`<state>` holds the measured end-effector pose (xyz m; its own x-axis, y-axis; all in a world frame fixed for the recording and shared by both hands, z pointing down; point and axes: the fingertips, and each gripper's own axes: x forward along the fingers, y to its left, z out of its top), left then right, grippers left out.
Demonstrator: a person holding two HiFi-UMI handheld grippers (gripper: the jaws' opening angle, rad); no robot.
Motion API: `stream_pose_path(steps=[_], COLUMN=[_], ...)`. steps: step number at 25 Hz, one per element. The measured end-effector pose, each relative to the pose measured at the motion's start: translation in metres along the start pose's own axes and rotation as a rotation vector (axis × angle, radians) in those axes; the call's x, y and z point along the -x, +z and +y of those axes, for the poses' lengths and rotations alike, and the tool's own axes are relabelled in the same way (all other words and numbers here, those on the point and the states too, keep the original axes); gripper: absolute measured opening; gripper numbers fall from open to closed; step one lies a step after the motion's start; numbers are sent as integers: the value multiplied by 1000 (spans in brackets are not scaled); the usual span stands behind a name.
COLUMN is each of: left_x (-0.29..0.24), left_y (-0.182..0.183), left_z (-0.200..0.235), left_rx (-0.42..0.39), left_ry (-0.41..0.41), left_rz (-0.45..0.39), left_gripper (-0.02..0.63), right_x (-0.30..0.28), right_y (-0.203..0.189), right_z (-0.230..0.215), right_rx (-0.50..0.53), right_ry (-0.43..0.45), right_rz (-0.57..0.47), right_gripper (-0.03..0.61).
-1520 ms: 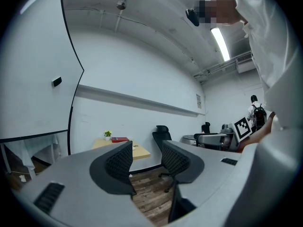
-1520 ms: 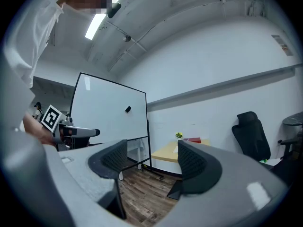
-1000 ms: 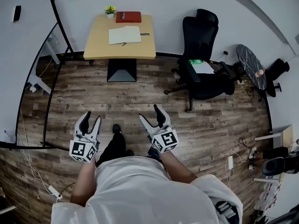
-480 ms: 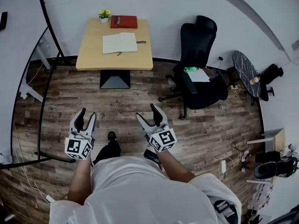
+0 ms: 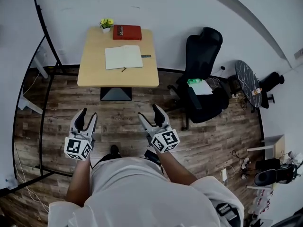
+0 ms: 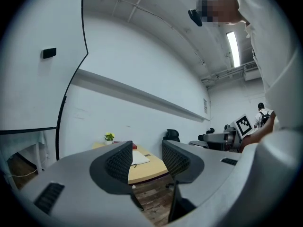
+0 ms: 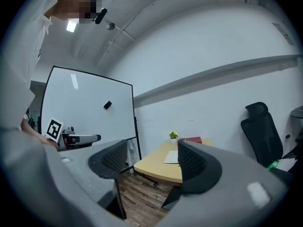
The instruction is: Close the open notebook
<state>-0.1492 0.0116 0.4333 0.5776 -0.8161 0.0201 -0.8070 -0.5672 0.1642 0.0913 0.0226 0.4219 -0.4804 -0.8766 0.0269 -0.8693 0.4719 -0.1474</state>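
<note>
You stood on the wood floor [image 5: 128, 112], well apart from the worktop [image 5: 118, 77], so nothing of the task was within reach. The notebook [image 5: 123, 57] lay open and flat near the worktop's middle, pages up. A red book [image 5: 127, 32] and a small potted plant [image 5: 106, 23] sat along the far edge by the wall, probably parked there to leave the notebook room to fold shut. You held the left gripper [image 5: 88, 116] and the right gripper [image 5: 150, 115] low in front of your body, side by side and aimed forward at the worktop. Both were released, jaws apart with only floor and distant worktop showing between them. That looked like a carrying posture for an approach, with the jaws already spread so that either could take a cover edge on arrival. The office chair [image 5: 203, 74] stood off to the right, leaving the straight line to the worktop unobstructed.
</note>
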Motion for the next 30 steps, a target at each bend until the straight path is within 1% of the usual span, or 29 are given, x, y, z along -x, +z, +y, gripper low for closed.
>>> stream_pose_path(steps=[4,9,17,22,26,30], left_x=[-19,-37,-82,-121,-162,-207], left_y=[2,-5,-11,-4,4,13], left_z=[23,46,86,110,128,150], left_rx=[-1,20,37,29,19,18], left_ry=[-14,-21,-4,3,-3,-1], left_rz=[-4,16,33,44,64,87], left_gripper=[183,183,183,183,183,183], right_x=[-30,-55,-105,-150,-193,-237], right_y=[5,7,-5,-3,3,3], right_z=[-5,-19,-54,-81,-106,-133], right_rx=[-6,-4,-59,-92,-113,-165], right_ry=[-8,-22,-32,-25,-6,6], right_rz=[-18,-16,-12,-18,-11,9], right_gripper=[336,337,336,336,336,336])
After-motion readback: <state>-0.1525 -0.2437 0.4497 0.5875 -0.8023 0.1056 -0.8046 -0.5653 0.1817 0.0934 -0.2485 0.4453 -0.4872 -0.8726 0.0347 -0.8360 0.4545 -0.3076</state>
